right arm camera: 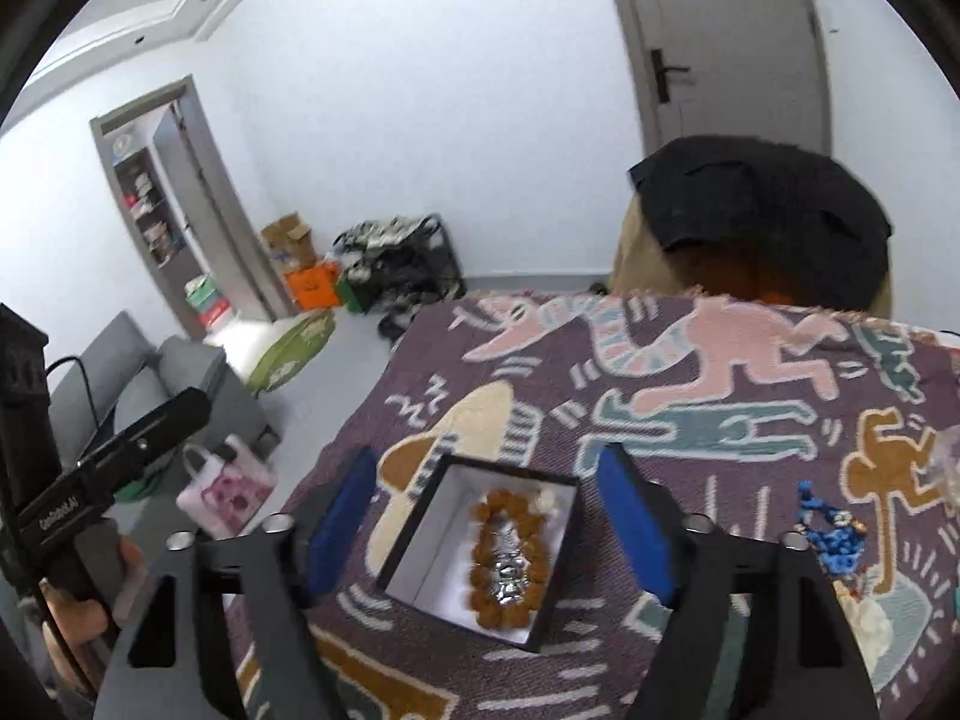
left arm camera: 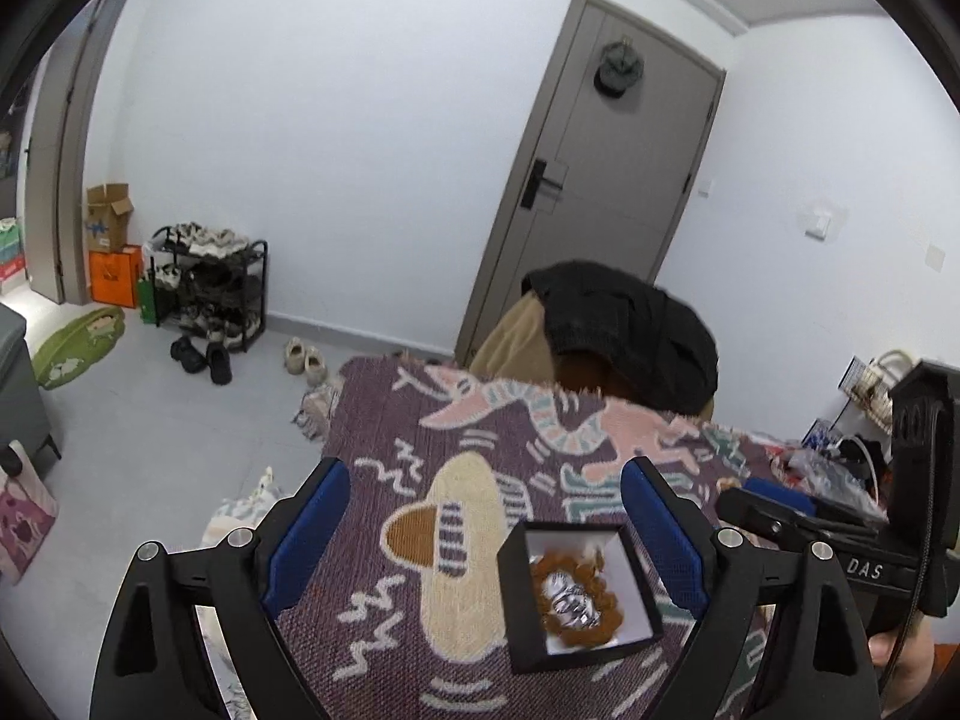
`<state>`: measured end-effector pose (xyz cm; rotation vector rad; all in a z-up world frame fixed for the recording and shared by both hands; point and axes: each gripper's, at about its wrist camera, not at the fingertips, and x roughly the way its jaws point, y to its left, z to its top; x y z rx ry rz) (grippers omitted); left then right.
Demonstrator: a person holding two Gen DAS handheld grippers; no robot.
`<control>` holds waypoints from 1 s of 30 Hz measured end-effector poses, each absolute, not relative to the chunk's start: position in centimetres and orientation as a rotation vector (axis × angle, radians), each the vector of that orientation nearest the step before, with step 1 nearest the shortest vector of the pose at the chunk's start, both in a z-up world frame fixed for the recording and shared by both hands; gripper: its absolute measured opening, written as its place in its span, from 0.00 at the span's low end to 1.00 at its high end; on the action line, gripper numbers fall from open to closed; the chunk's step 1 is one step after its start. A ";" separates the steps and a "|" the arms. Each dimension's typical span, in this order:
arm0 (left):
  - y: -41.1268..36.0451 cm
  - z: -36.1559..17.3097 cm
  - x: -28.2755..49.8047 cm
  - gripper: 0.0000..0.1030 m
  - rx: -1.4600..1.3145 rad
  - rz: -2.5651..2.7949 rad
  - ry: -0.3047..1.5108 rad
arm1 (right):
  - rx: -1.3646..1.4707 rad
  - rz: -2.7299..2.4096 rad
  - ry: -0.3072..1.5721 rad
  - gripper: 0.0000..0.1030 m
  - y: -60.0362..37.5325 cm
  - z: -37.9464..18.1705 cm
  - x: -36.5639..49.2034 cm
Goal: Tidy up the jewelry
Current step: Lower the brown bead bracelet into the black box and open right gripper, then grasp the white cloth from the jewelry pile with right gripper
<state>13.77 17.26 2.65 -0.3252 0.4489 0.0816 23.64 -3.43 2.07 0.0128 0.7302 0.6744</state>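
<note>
Over the patterned cloth, both grippers: aimed down at one small box.
Left gripper [left arm camera: 486,516]: jaws spread wide, blue pads [left arm camera: 312,531] well clear of everything; nothing held.
Right gripper [right arm camera: 486,510]: jaws likewise released, blue pads [right arm camera: 636,522] standing off both sides of the box; not touching it as far as the view shows.
Box [left arm camera: 519,618]: black outside, white lining, no lid on it; rests flat on the cloth; in the left wrist view it sits toward the right-hand finger, in the right wrist view about centred between the fingers.
Box contents: a ring of brown beads, bracelet [right arm camera: 510,564], lying flat on the lining; a shiny silver piece [right arm camera: 509,570] lies inside the bead ring; what the silver piece is, cannot tell.
Blue beaded item [right arm camera: 831,534]: loose on the cloth, outside the box, to the right of the right gripper's finger.
Cloth [left arm camera: 384,420]: purple woven cover with pink, teal, cream and tan figures; covers the whole work surface.
Beyond far edge of cloth: a black garment [left arm camera: 630,330] draped over a tan rounded chair back.
Room behind: grey door [left arm camera: 606,180], white wall, shoe rack [left arm camera: 210,282] with shoes on the floor near it, orange bag beside the rack.
Person: a hand [right arm camera: 78,606] on the left gripper's handle, seen at the edge of the right wrist view.
</note>
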 end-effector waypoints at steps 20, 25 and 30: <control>8.5 4.1 14.0 1.00 -0.194 -0.099 0.374 | 0.085 0.458 0.716 0.76 -15.5 0.9 22.0; 6.1 3.7 15.1 1.00 -0.172 -0.145 0.431 | 0.133 0.397 0.757 0.76 -19.5 -0.5 22.2; 3.2 3.1 15.8 1.00 -0.128 -0.202 0.468 | 0.203 0.355 0.807 0.76 -23.0 -2.2 22.7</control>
